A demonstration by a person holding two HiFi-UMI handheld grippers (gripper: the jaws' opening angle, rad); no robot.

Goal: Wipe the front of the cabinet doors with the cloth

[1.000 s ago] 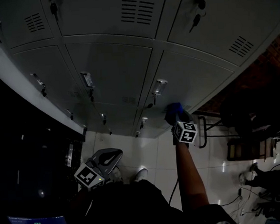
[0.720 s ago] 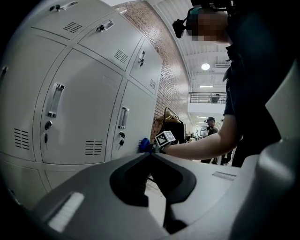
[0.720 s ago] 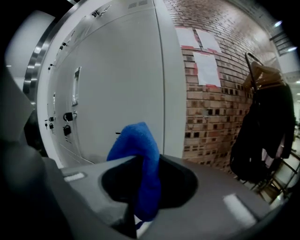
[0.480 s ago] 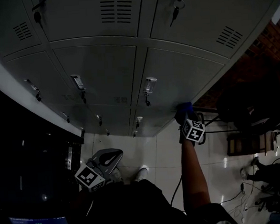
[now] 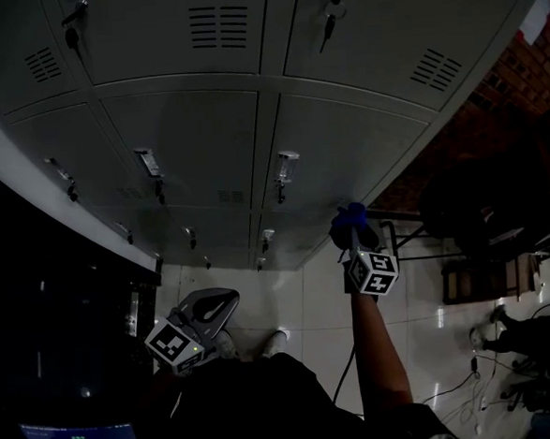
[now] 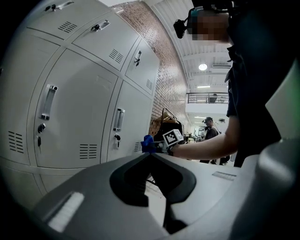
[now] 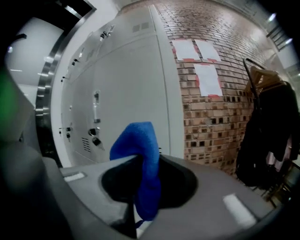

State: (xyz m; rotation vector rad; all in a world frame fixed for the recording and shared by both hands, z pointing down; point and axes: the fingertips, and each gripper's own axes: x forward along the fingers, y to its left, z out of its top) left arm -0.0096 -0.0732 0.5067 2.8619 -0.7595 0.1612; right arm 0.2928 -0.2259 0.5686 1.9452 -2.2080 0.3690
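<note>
gripper on the right (image 5: 360, 253) clamped on blue cloth (image 7: 140, 154), jaws tight around it. cloth bunch sits against front of right-hand cabinet door (image 5: 345, 153), below its handle (image 5: 287, 166). left gripper (image 6: 150, 155) jaws together, nothing between, held low, well apart from the doors.

Blue fuzzy cloth (image 7: 143, 152), bunched up, pinched in the closed jaws of the right gripper (image 7: 137, 185). A rounded lobe sticks up past the jaws and a tail hangs down at 6 o'clock. In the head view the cloth (image 5: 347, 220) is at 4 o'clock from centre, at the lower right corner of one door; contact unclear. Pale grey metal cabinet doors (image 5: 350, 148), flat fronts, all shut, stacked in rows. Each has a chrome handle (image 5: 287, 165); slotted vents (image 5: 220, 26) on the upper row. From the left gripper view the cloth (image 6: 147, 142) is level with the door face (image 6: 131, 119).
</note>
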